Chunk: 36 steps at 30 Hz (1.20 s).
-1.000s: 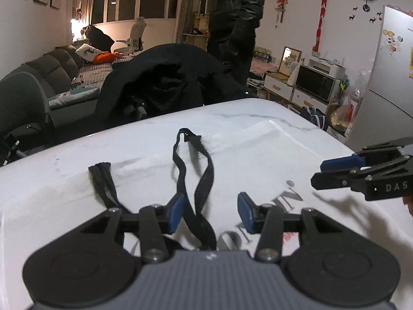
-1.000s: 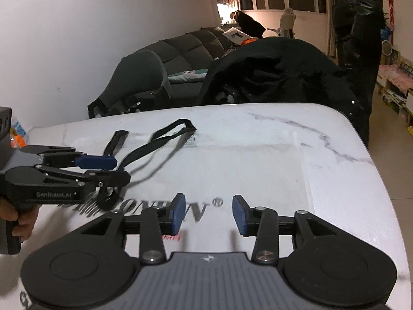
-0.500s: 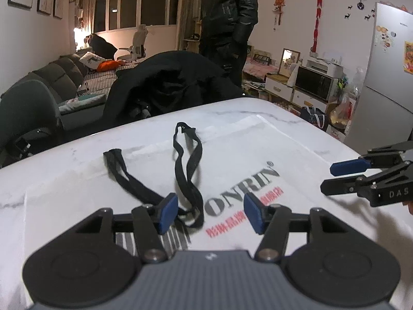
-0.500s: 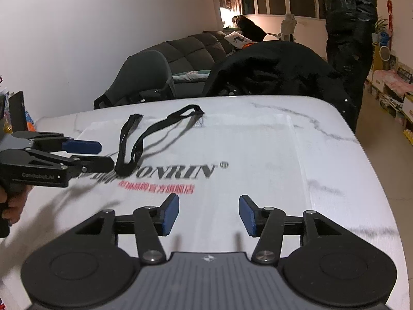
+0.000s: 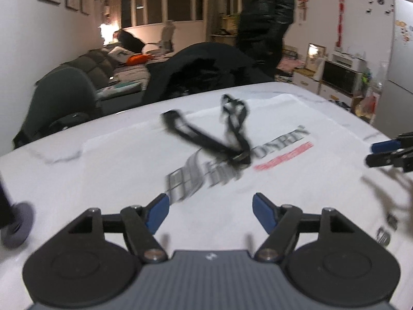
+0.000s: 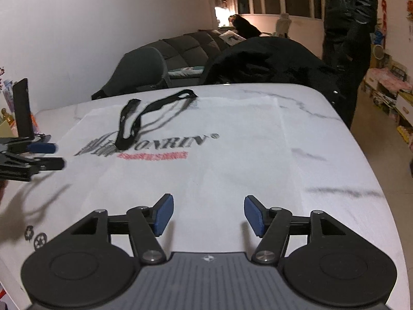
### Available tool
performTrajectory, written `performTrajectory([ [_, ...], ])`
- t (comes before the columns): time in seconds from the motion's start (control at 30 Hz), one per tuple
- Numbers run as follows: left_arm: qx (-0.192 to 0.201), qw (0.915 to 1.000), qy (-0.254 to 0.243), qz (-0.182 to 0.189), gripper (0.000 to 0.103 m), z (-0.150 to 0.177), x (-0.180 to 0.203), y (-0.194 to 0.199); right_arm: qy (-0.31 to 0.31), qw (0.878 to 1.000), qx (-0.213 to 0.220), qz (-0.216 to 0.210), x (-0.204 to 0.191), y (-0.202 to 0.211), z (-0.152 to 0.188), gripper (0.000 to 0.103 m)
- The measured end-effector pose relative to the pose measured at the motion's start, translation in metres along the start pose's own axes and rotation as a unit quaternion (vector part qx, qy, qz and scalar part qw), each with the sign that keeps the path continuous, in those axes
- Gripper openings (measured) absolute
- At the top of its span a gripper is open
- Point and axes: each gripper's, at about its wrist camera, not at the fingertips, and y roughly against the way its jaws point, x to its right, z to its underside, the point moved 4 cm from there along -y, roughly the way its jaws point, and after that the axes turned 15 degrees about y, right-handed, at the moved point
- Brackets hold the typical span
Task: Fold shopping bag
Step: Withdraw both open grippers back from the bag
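Note:
A white shopping bag (image 5: 296, 186) (image 6: 232, 165) lies flat on the marble table, printed side up with dark lettering and a red line of text. Its black handles (image 5: 219, 137) (image 6: 144, 115) lie loose across the bag's upper part. My left gripper (image 5: 210, 213) hovers open above the bag's near edge, nothing between its blue pads. My right gripper (image 6: 206, 213) is open too, above the near right part of the bag. Each gripper shows at the edge of the other's view: the right gripper (image 5: 387, 152), the left gripper (image 6: 44, 155).
A black jacket (image 5: 206, 69) (image 6: 268, 62) hangs over a chair at the table's far edge. A person in a dark coat (image 5: 265, 18) stands behind it. A phone on a stand (image 6: 23, 108) is at the table's left. A grey sofa (image 6: 180, 49) lines the wall.
Both grippers have pulled back toward the near edge and opened wider. The left one let the handles go; they now lie farther ahead on the bag, whose full print shows.

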Motion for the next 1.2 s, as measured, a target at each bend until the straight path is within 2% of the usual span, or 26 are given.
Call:
performTrajectory([
  [0.17,0.029,0.9984,0.019,-0.043,0.069,0.012,-0.038,0.019,0.0,1.0,-0.004,0.016,0.006,0.006,0.013,0.062],
  [0.27,0.026,0.9964,0.053,-0.06,0.069,0.018,-0.06,0.024,-0.006,1.0,-0.001,0.029,0.011,0.011,0.02,0.062],
  [0.5,0.027,0.9921,0.099,-0.071,0.065,0.032,-0.09,0.026,-0.02,0.998,-0.011,0.064,0.024,0.015,0.035,0.062],
  [0.73,0.027,0.9929,0.095,-0.066,0.061,0.036,-0.09,0.024,0.0,0.994,-0.038,0.102,0.026,0.012,0.034,0.061],
  [0.83,0.026,0.9935,0.088,-0.068,0.061,0.037,-0.089,0.024,-0.004,0.994,-0.038,0.102,0.027,0.011,0.034,0.061],
  [1.0,0.02,0.9958,0.067,-0.059,0.061,0.037,-0.081,0.022,0.006,0.994,-0.031,0.102,0.023,0.011,0.033,0.049],
  [1.2,0.015,0.9974,0.054,-0.044,0.061,0.037,-0.072,0.021,0.004,0.994,-0.037,0.104,0.027,0.011,0.032,0.044],
])
